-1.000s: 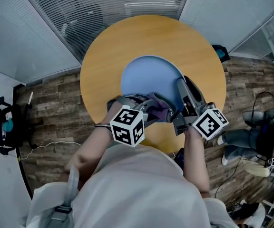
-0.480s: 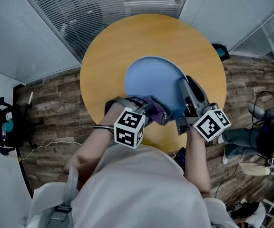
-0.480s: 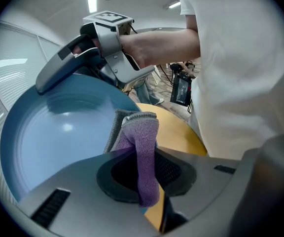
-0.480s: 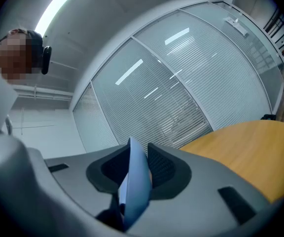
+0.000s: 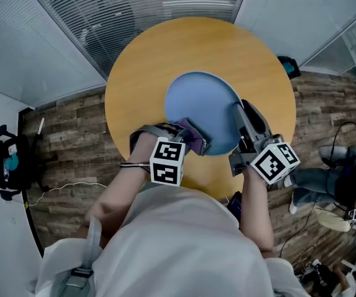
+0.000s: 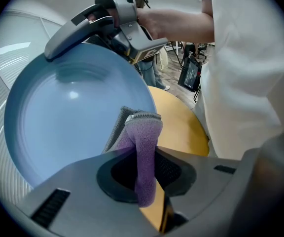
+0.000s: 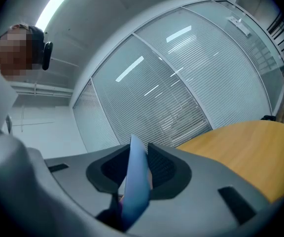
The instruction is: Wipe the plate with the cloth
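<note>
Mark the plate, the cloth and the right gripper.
plate (image 5: 198, 104): head view, bare blue centre.
cloth (image 6: 144, 142): left gripper view, purple fold sticking out past the jaws.
right gripper (image 7: 137, 169): right gripper view, midway between its jaws, shut on the plate's rim.

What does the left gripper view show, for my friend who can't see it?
The left gripper is shut on a purple cloth, which rests against a big blue plate filling the picture's left side. At the top, the right gripper clamps the plate's rim; a yellow table and the person's white shirt show at right.
</note>
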A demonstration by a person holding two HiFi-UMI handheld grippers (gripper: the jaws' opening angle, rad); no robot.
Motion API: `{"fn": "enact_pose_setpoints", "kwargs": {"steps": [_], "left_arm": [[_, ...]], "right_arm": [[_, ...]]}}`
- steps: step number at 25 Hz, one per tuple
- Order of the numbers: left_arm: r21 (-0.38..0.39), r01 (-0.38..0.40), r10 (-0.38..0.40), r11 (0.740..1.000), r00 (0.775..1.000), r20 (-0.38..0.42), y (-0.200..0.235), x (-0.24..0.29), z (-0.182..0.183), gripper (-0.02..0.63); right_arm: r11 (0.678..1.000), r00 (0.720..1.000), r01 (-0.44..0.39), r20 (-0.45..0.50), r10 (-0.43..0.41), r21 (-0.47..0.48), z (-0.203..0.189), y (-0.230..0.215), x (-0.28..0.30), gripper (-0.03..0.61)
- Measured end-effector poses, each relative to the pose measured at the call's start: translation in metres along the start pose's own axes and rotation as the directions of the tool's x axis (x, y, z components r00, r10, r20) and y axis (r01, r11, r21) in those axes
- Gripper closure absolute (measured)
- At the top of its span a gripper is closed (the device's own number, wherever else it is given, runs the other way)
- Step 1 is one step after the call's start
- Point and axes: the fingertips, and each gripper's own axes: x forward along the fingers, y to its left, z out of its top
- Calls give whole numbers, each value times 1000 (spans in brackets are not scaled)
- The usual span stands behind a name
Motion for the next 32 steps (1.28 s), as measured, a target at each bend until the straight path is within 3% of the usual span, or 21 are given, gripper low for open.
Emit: {"fn": "enact_pose_setpoints", "kwargs": {"steps": [18,23,26,32], "left_arm": [[-151,-182,177,972,983,-47,35,1,-34,543],[-218,-286,281,933,958,-54,55,-6,-48,543],[-287,-332,350,898,937,12,67,-16,-46,543],[-423,-350,438,836,890,130,77,-33,-44,543]], "right_arm": [[999,999,13,-36,-11,42,-8,-25,-6,468],[994,998,38,-56,-33,98,-19,-40,-8,469],[992,997,54,-65,-46,118,-22,-47,-9,469],[987,996,64,-72,-54,145,-28,-57,-11,472]]}}
